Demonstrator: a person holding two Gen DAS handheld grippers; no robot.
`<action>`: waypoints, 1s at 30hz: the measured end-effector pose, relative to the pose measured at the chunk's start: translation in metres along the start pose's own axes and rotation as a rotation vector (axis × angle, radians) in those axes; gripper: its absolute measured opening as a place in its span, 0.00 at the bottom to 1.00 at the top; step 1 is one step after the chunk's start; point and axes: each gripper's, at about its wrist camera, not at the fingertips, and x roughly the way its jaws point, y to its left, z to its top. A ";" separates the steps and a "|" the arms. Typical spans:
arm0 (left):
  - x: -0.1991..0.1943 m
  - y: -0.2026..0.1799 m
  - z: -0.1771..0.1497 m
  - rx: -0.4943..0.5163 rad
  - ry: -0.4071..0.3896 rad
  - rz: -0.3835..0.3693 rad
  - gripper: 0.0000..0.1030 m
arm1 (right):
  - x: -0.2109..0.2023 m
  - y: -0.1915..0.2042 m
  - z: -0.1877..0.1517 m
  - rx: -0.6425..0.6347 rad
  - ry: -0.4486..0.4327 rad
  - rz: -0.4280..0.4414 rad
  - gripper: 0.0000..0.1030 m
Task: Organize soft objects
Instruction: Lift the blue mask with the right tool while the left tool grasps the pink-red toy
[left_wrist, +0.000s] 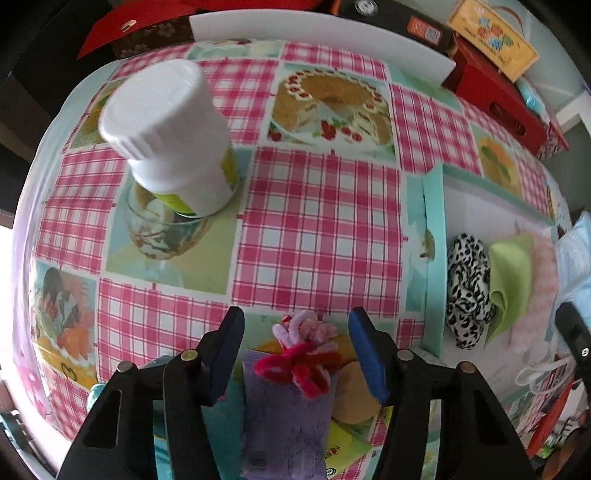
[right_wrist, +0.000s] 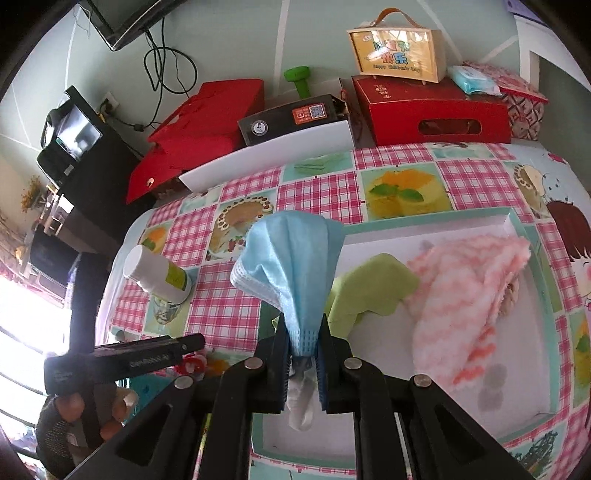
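My left gripper (left_wrist: 295, 350) is open, its fingers either side of a red and pink pipe-cleaner flower (left_wrist: 304, 352) lying on a purple cloth (left_wrist: 286, 421). My right gripper (right_wrist: 303, 350) is shut on a light blue face mask (right_wrist: 291, 266), held above the white tray (right_wrist: 524, 413). In the tray lie a green cloth (right_wrist: 369, 291) and a pink-and-white fluffy cloth (right_wrist: 465, 306). The left wrist view also shows the tray (left_wrist: 476, 206) with a leopard-print scrunchie (left_wrist: 467, 291), the green cloth (left_wrist: 511, 273) and the pink cloth (left_wrist: 539, 295).
A white bottle (left_wrist: 173, 136) stands on the checked tablecloth (left_wrist: 321, 229), also seen in the right wrist view (right_wrist: 155, 273). Red boxes (right_wrist: 432, 110), a black box (right_wrist: 291, 118) and a white board (right_wrist: 266, 158) line the far edge.
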 end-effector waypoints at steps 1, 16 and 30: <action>0.003 -0.003 0.000 0.007 0.007 0.005 0.58 | 0.001 0.000 0.000 0.001 0.001 0.000 0.12; 0.008 -0.004 -0.002 0.004 -0.012 0.028 0.28 | 0.004 -0.006 0.000 0.017 0.013 0.012 0.12; -0.084 0.014 -0.011 -0.052 -0.242 -0.093 0.26 | -0.026 -0.016 0.006 0.049 -0.080 -0.007 0.12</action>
